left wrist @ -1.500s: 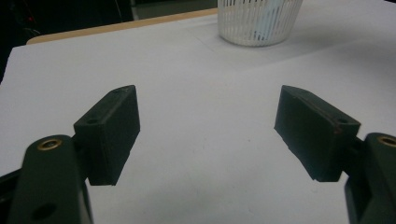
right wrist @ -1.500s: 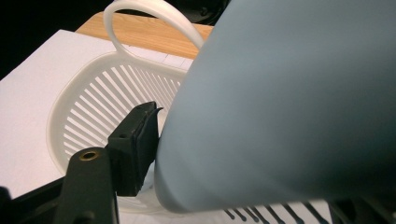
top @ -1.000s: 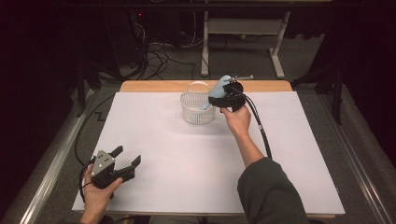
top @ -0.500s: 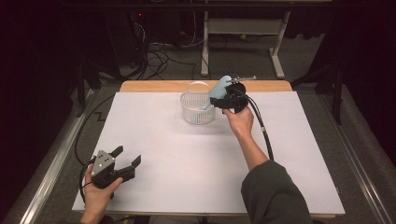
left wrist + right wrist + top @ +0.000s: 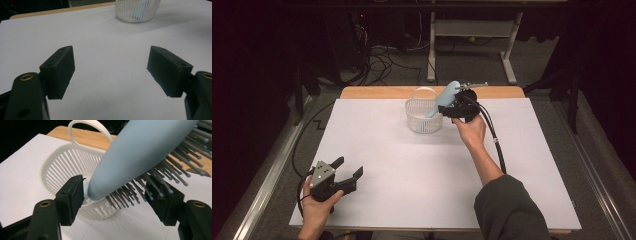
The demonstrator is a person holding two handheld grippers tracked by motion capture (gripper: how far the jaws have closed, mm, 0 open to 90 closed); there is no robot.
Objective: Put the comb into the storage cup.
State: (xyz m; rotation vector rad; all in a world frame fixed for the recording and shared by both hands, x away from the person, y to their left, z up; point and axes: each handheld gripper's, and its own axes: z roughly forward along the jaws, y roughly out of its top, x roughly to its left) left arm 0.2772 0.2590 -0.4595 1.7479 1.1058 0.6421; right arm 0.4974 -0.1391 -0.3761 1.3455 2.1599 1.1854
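White sheeting covers the table [image 5: 412, 190] in my high view, with a white slatted basket [image 5: 423, 116] standing near its far edge. My right claw [image 5: 443, 111] sits at the basket's right rim, and a pale blue hairbrush [image 5: 443, 100] leans tilted from the basket up past that claw. My left claw [image 5: 346, 169] rests at the near left corner, well apart from the basket, its jaws spread.

In the left gripper view, I see the left claw [image 5: 110, 67] gaping wide over bare table, the basket [image 5: 137, 10] far ahead.

In the right gripper view, the right claw [image 5: 117, 195] stands parted around the hairbrush [image 5: 140, 152]. The brush's tip dips inside the basket [image 5: 62, 165]; its bristles [image 5: 160, 180] brush against the right-hand jaw.
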